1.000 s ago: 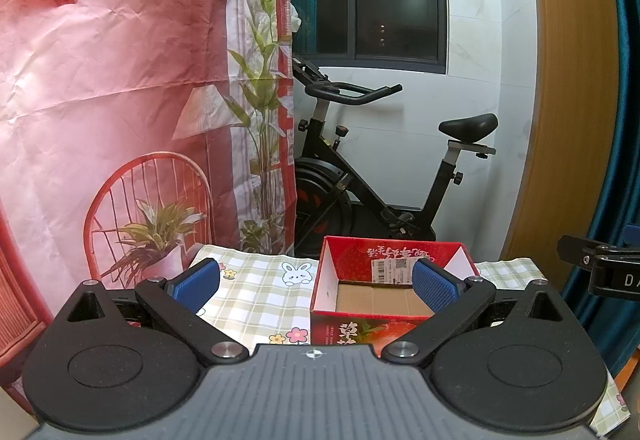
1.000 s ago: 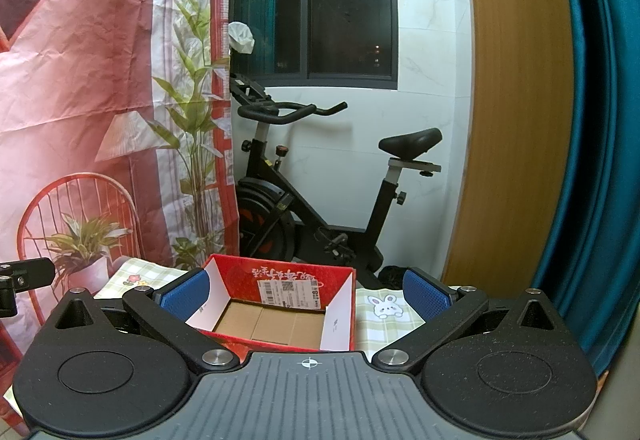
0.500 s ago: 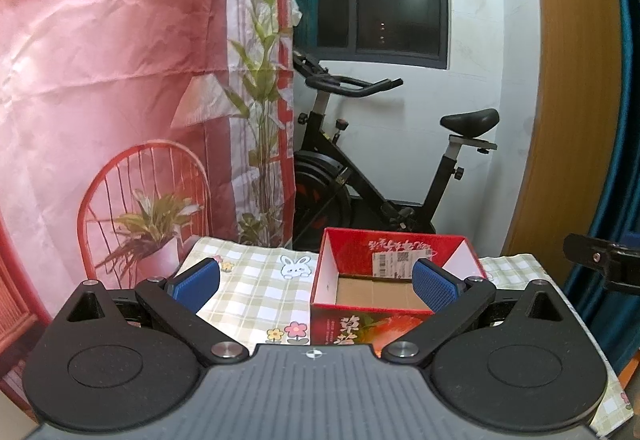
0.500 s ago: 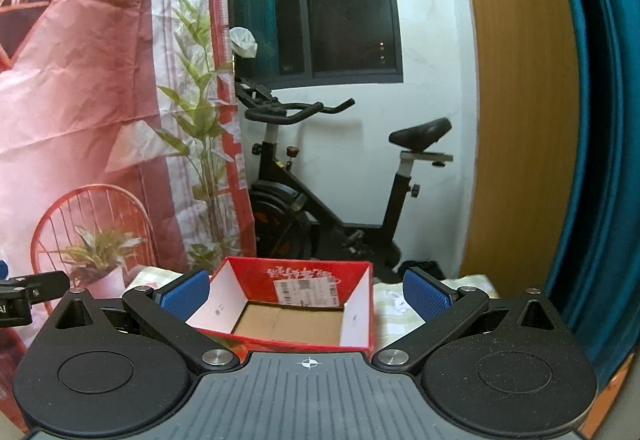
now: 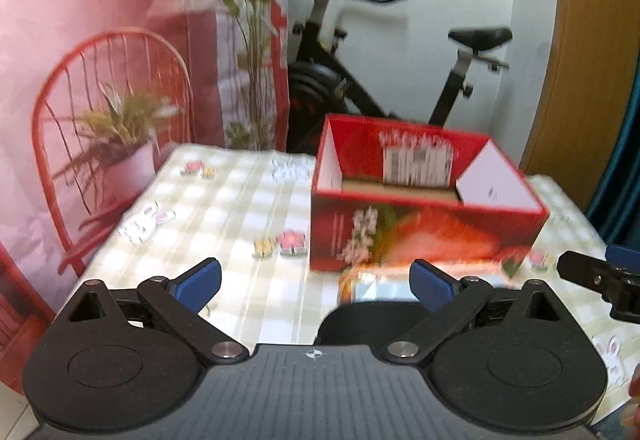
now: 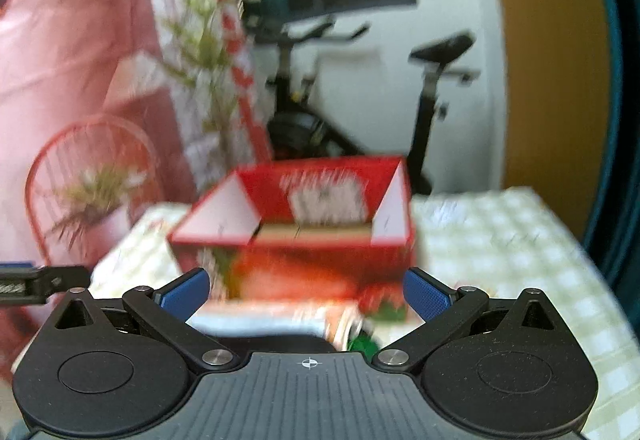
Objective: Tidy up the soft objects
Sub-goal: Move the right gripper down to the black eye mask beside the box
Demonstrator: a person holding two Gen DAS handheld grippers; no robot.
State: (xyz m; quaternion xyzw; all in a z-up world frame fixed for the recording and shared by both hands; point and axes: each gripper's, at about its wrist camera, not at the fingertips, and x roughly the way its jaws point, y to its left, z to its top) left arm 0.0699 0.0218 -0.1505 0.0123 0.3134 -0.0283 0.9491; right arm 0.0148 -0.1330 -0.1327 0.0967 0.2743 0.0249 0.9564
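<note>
An open red cardboard box (image 5: 424, 215) stands on a green checked tablecloth (image 5: 240, 207); it shows empty with a brown floor, also in the right wrist view (image 6: 320, 244). My left gripper (image 5: 316, 282) is open and empty, in front of the box. My right gripper (image 6: 306, 290) is open and empty, also in front of the box. A blurred light-coloured object (image 5: 376, 290) lies just before the box between the left fingers; in the right wrist view it shows as a white, orange and green blur (image 6: 280, 320). A dark rounded object (image 5: 360, 324) lies close under the left gripper.
The right gripper's tip (image 5: 596, 276) shows at the right edge of the left wrist view. An exercise bike (image 5: 360, 59) stands behind the table. A pink printed backdrop (image 5: 100, 39) hangs at the left. A wooden panel (image 5: 584, 39) and teal curtain are at the right.
Both grippers have tilted down and moved toward the table. The box now looks larger and the objects in front of it have come into view. Both stay open.
</note>
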